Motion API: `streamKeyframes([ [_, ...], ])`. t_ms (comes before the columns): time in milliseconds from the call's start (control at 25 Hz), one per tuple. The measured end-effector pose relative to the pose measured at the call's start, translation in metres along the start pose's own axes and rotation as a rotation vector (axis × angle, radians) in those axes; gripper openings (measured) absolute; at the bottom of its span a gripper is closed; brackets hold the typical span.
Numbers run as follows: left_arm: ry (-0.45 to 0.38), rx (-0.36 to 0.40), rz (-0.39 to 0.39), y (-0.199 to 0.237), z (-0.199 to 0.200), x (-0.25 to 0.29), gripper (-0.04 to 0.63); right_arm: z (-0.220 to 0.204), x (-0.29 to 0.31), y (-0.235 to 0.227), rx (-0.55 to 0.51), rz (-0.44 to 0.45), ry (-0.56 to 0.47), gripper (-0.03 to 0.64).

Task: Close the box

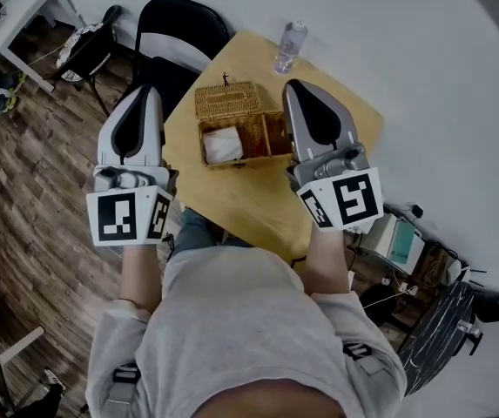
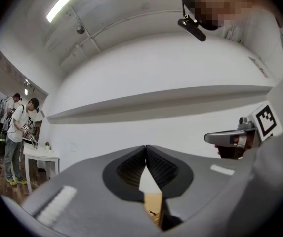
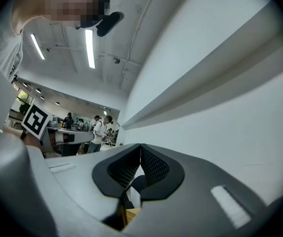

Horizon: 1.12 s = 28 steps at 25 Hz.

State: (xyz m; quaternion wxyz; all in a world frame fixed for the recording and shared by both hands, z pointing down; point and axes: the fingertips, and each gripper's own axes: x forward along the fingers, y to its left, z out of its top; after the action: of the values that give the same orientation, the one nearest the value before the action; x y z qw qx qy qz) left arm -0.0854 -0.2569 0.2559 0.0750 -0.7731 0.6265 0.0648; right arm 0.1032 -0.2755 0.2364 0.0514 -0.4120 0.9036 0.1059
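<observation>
Head view: wicker box open; L gripper, R gripper closed.

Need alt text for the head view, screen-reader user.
Seen from above, a person holds the left gripper and right gripper, both shut and empty, flanking an open wicker box on a small wooden table. Its lid is flipped back; a white item lies inside, a plastic bottle stands beyond.
</observation>
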Motion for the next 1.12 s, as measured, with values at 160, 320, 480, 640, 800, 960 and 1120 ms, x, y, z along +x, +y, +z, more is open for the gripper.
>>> streamKeyframes([
  [160, 0.007, -0.010, -0.037, 0.015, -0.007, 0.024, 0.058, -0.006, 0.023, -0.009, 0.009, -0.043, 0.024, 0.005],
  [320, 0.013, -0.017, -0.074, 0.029, -0.015, 0.048, 0.058, -0.020, 0.050, -0.016, 0.069, -0.061, 0.094, 0.005],
  [480, 0.015, -0.033, -0.109, 0.042, -0.021, 0.067, 0.058, -0.038, 0.074, -0.017, 0.080, -0.075, 0.183, 0.005],
  [640, 0.019, -0.047, -0.139, 0.056, -0.029, 0.082, 0.058, -0.062, 0.094, -0.016, 0.102, -0.097, 0.265, 0.005],
  [800, 0.030, -0.059, -0.168, 0.068, -0.040, 0.093, 0.058, -0.094, 0.112, -0.015, 0.137, -0.121, 0.379, 0.006],
  [960, 0.050, -0.084, -0.190, 0.079, -0.054, 0.102, 0.058, -0.127, 0.124, -0.013, 0.186, -0.129, 0.481, 0.006],
  [1120, 0.067, -0.099, -0.207, 0.090, -0.068, 0.110, 0.058, -0.159, 0.135, -0.012, 0.230, -0.136, 0.561, 0.008],
])
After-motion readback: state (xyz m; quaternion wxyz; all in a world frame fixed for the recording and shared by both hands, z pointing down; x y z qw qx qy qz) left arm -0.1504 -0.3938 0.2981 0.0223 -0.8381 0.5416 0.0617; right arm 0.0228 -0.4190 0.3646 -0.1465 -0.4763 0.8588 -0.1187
